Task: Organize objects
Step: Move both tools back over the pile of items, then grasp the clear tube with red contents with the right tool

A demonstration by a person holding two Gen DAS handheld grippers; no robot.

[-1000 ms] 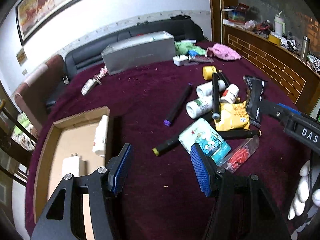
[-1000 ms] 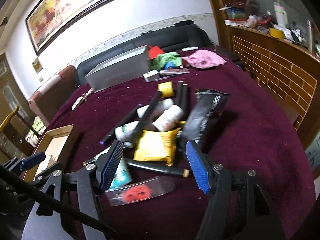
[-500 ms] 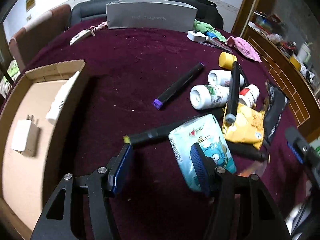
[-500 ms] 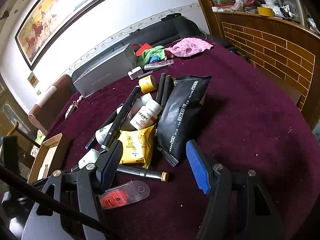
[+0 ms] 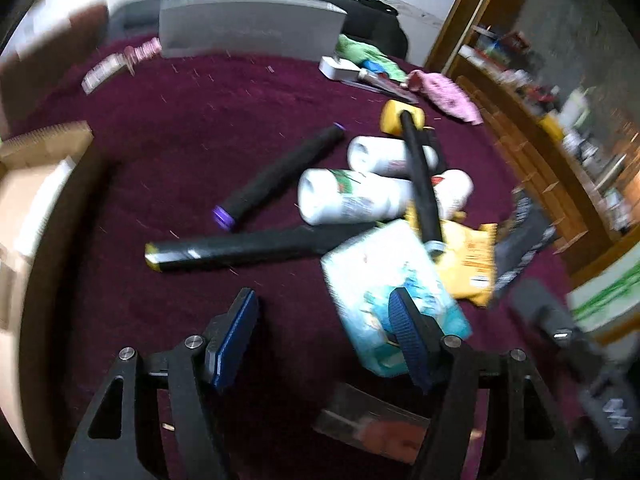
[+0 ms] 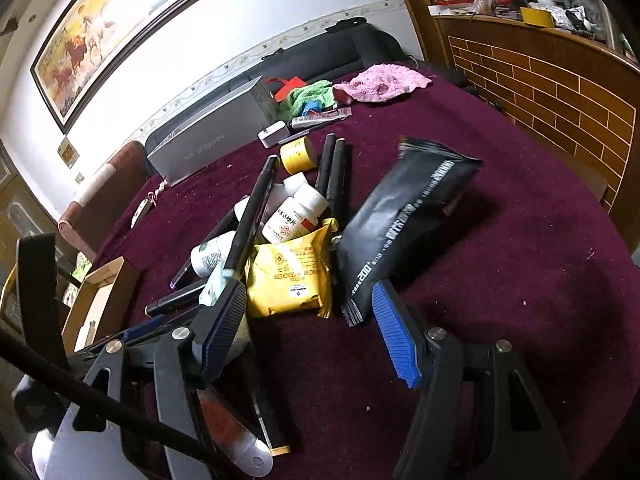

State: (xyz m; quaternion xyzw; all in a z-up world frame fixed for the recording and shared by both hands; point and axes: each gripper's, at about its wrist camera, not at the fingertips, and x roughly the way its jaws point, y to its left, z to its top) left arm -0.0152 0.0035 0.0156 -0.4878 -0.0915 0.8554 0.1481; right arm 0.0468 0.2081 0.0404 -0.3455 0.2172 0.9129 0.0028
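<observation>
A bench (image 6: 520,260) covered in maroon cloth is seen ahead of the right gripper. Beyond it, a black sofa (image 6: 320,56) is set against a white wall (image 6: 280,8) bearing a framed horse painting (image 6: 108,28); a brick-patterned wooden counter (image 6: 560,80) stands to the right.

The left wrist view is dim and smeared by motion blur, strongest at its edges, where the cardboard box (image 5: 28,184) loses its outline. The right wrist view is sharp and brighter; the white wall (image 6: 256,12) glares, and the black pouch (image 6: 404,220) casts a soft shadow on the worktop (image 6: 520,280). Both bend at the rim.
</observation>
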